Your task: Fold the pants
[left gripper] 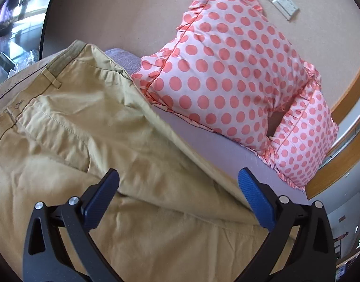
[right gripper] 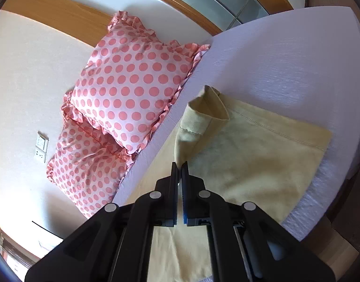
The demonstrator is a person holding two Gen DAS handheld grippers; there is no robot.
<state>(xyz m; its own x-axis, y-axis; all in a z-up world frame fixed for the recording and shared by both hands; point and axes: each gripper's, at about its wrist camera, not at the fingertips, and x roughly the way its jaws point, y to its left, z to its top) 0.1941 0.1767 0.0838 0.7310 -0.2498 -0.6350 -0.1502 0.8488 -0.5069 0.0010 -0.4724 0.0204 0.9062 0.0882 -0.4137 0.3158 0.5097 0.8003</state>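
Left gripper point(left gripper: 178, 183) hovering with both blue-padded fingers point(left gripper: 256, 197) spread wide, gripping nothing, just above one pair of khaki pants point(left gripper: 90, 127). Lying under that gap: a folded edge of the pants, running diagonally up toward the waistband point(left gripper: 27, 70), with one belt loop point(left gripper: 51, 76) showing and one pocket seam below it. Spreading flat over the lilac bedsheet point(left gripper: 217, 150), filling the lower left of the left wrist view.

Right gripper point(right gripper: 179, 164) pinching shut on one pant leg cuff point(right gripper: 204, 110), fingers pressed nearly together with cloth between the tips. Rising from the grip: that cuff standing up open, tube-like, its hem stitching visible. Lying flat just beside it on the right: a second leg end point(right gripper: 269, 148), hem edge straight, resting on the sheet.

Leaning beyond the pants, against the beige wall point(left gripper: 123, 16): two pink pillows with coral polka dots and ruffled edges, the nearer pillow point(right gripper: 133, 87) overlapping the farther pillow point(right gripper: 86, 164), both touching the mattress edge. Sitting on the wall near them: two white wall plates point(right gripper: 41, 149), one above the other. Curving past the bed: one wooden trim band point(right gripper: 62, 21).
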